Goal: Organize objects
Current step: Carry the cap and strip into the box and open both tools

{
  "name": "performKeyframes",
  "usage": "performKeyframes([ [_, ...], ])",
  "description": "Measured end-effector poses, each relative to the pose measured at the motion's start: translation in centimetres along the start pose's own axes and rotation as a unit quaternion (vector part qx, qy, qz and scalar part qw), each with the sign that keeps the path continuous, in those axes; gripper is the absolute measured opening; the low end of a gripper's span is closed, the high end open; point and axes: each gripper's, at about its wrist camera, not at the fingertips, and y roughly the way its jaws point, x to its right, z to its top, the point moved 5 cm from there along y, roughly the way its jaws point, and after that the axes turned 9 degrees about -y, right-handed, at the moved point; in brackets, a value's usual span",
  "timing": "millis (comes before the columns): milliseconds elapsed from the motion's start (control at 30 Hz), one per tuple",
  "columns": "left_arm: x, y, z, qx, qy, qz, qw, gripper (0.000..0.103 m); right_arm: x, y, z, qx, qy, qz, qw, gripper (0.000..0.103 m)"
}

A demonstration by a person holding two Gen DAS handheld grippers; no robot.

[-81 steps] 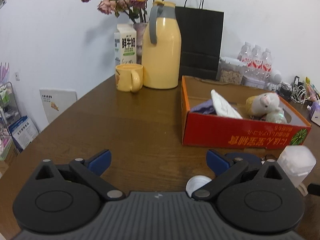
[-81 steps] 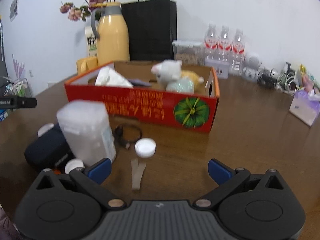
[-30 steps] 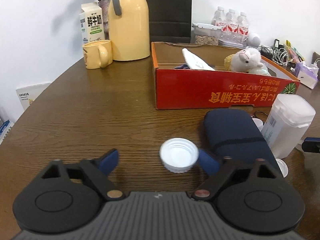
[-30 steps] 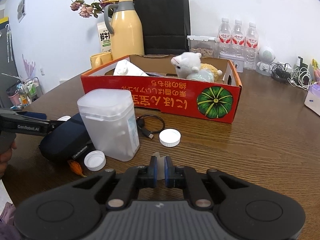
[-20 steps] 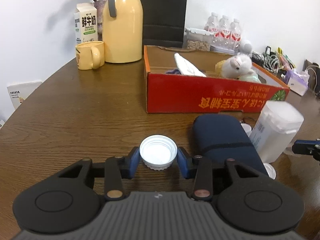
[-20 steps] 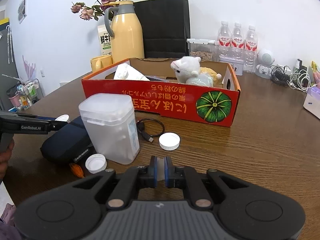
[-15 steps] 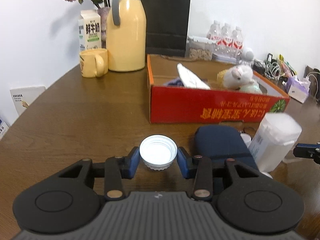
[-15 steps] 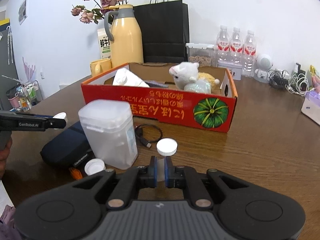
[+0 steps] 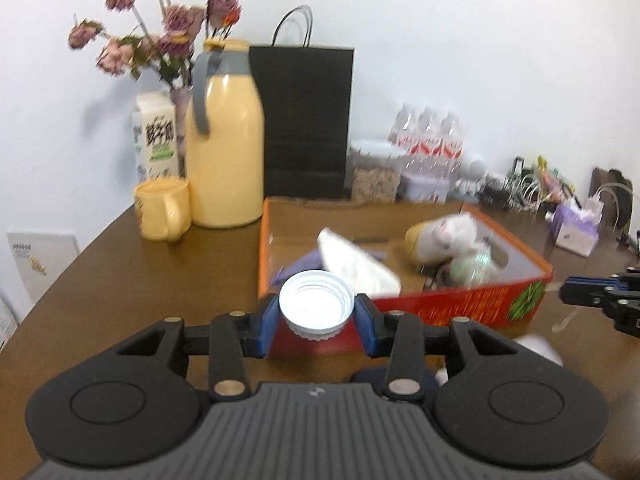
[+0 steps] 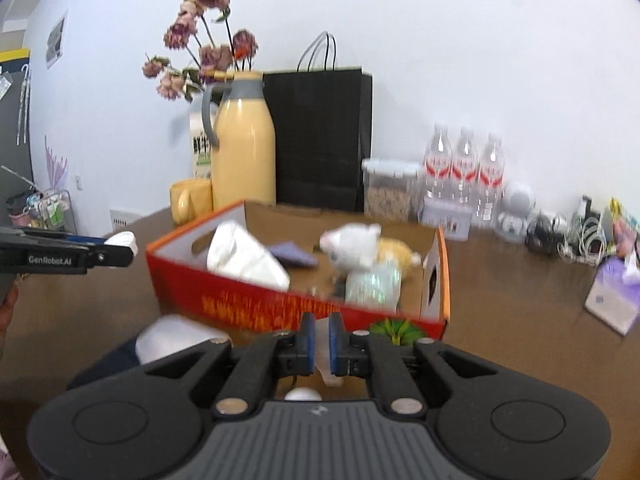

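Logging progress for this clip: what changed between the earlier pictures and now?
The left gripper closed on the white cap and lifted it off the table toward the red box. The right gripper shut on a pale strip and rose too. The box's contents, the yellow jug and the mug stayed put.

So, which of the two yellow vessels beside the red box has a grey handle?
The tall yellow jug; the short yellow mug beside it is yellow all over.

Yellow jug (image 9: 225, 148) stands beside black bag (image 9: 306, 120).
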Motion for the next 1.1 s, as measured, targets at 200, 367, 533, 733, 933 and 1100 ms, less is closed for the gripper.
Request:
performKeyframes([
  [200, 2.0, 2.2, 2.1, 0.014, -0.008, -0.012, 0.9998, 0.041, 0.4, 1.9, 3.5, 0.039, -0.003, 0.005, 0.999, 0.006],
  [367, 2.8, 4.9, 2.7, 0.003, -0.022, -0.01, 0.9997, 0.041, 0.1, 4.9, 5.6, 0.052, 0.0, 0.019, 0.998, 0.006],
  [533, 3.0, 8.1, 2.8, -0.011, -0.03, 0.003, 0.9995, 0.041, 0.1, 8.3, 6.4, 0.048, 0.009, 0.035, 0.998, 0.006],
  [733, 3.3, 11.2, 2.6, -0.02, -0.021, 0.013, 0.9995, 0.041, 0.5, 12.1, 5.3, 0.029, 0.027, 0.044, 0.998, 0.006],
  [933, 3.3, 12.3, 1.4, -0.035, -0.003, 0.014, 0.9993, 0.041, 0.4, 14.2, 3.1, -0.007, 0.03, 0.052, 0.998, 0.006],
  [1100, 3.5, 12.2, 0.8, -0.029, 0.007, 0.023, 0.9993, 0.044, 0.5, 14.4, 2.3, -0.02, 0.038, 0.052, 0.998, 0.008],
])
